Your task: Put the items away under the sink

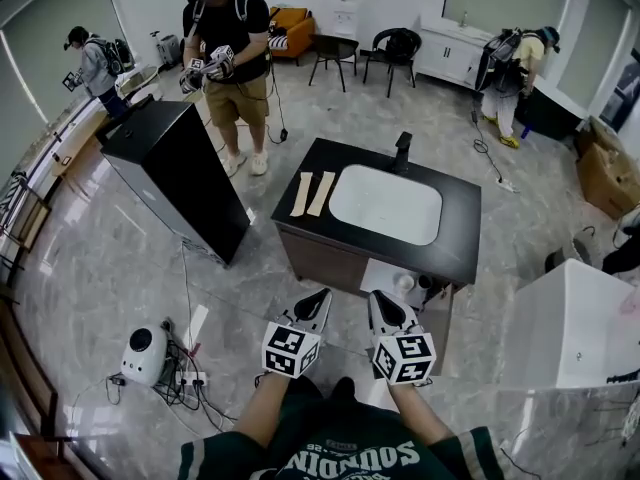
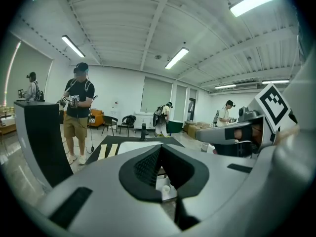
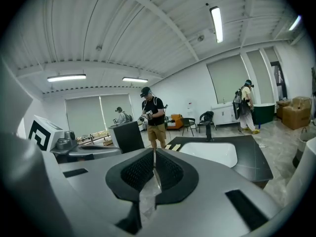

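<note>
The black sink cabinet [image 1: 455, 233] with its white basin [image 1: 385, 203] and black faucet [image 1: 402, 151] stands just ahead of me. Two pale wooden strips [image 1: 311, 194] lie on the counter left of the basin. Below the counter's front right, the space is open: a white cup [image 1: 404, 282] and dark items [image 1: 427, 286] rest on a white shelf. My left gripper [image 1: 322, 295] [image 2: 160, 148] and right gripper [image 1: 376, 296] [image 3: 154, 152] hover side by side before the cabinet's front. Both are shut with nothing in them.
A tall black cabinet [image 1: 180, 163] stands at the left, and a person [image 1: 225, 58] with grippers is behind it. A white box [image 1: 575, 328] sits at the right. A round white device [image 1: 145, 353] and cables lie on the floor at the lower left.
</note>
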`<state>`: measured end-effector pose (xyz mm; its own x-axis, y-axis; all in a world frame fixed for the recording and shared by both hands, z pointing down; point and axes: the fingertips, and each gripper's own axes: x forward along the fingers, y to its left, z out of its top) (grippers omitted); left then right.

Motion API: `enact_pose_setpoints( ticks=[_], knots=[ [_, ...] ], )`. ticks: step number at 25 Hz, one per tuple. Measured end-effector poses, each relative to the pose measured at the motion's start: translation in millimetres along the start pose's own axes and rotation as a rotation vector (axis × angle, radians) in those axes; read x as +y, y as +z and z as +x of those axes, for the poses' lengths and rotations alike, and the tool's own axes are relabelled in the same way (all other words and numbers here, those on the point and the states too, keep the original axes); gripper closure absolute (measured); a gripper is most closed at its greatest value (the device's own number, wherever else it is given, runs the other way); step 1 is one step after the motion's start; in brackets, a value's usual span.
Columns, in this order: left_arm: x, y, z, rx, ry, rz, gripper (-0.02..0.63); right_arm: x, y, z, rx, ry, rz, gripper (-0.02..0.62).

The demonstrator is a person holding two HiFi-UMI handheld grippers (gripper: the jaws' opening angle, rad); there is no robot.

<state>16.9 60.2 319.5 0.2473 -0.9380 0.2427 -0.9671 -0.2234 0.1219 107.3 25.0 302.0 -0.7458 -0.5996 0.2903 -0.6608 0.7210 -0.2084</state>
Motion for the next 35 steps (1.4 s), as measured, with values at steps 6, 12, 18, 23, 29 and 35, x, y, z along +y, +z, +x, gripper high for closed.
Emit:
enact_pose_setpoints(
  ticks=[6,12,18,23,29,35],
  knots=[
    [46,15,23,-0.018,-0.008,0.009,0.595,-2,5,42,0.003,-0.018,0.017,0.551],
    [109,23,47,-0.021,-0.071,0.039,0.595,15,14,117,-0.009,-0.059,0.035,0.551],
    [193,50,70,-0.022,-0.146,0.13,0.595,46,36,191,-0.033,-0.141,0.034,0.551],
    [243,66,83,-0.036,-0.209,0.153,0.595,63,46,233,-0.047,-0.209,0.029,0.551],
    [271,64,96,-0.019,-0.268,0.138,0.595,70,43,260,-0.02,-0.253,0.005,0.551],
    [285,55,115,0.004,-0.273,0.116,0.595,54,48,283,-0.011,-0.251,-0.002,0.552]
  ],
)
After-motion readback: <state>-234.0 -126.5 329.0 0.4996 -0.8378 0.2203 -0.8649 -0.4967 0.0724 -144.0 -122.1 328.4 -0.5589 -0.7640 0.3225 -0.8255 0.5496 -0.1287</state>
